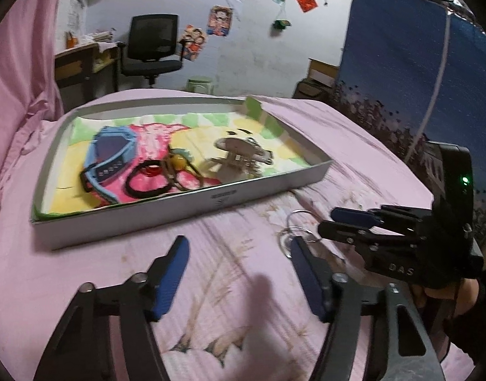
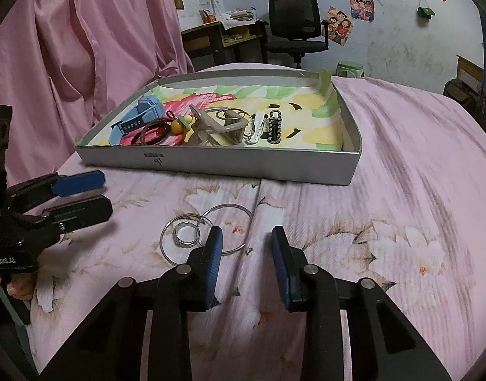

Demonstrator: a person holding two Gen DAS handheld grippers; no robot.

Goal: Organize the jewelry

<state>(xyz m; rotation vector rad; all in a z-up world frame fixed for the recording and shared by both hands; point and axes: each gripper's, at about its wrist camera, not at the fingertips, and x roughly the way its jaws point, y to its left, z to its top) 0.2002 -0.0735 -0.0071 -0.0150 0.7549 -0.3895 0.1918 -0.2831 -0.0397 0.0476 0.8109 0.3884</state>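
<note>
Here, open right gripper (image 2: 246, 241) apparently just beside rings (image 2: 208, 231), tray (image 2: 217, 162) beyond.

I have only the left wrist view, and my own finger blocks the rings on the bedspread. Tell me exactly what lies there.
Observer: Three metal rings overlap: two large thin ones, with a small thicker ring lying inside the left one.
Operator: Give me the right hand-held gripper's position against them.
Observer: The right hand-held gripper is open and grips nothing. The tip of one finger covers the near edge of the large rings.
Operator: The right part of the tray is blurred here. List what is there.
Observer: In the tray, a white clip and a black-and-white braided piece lie side by side.
</note>
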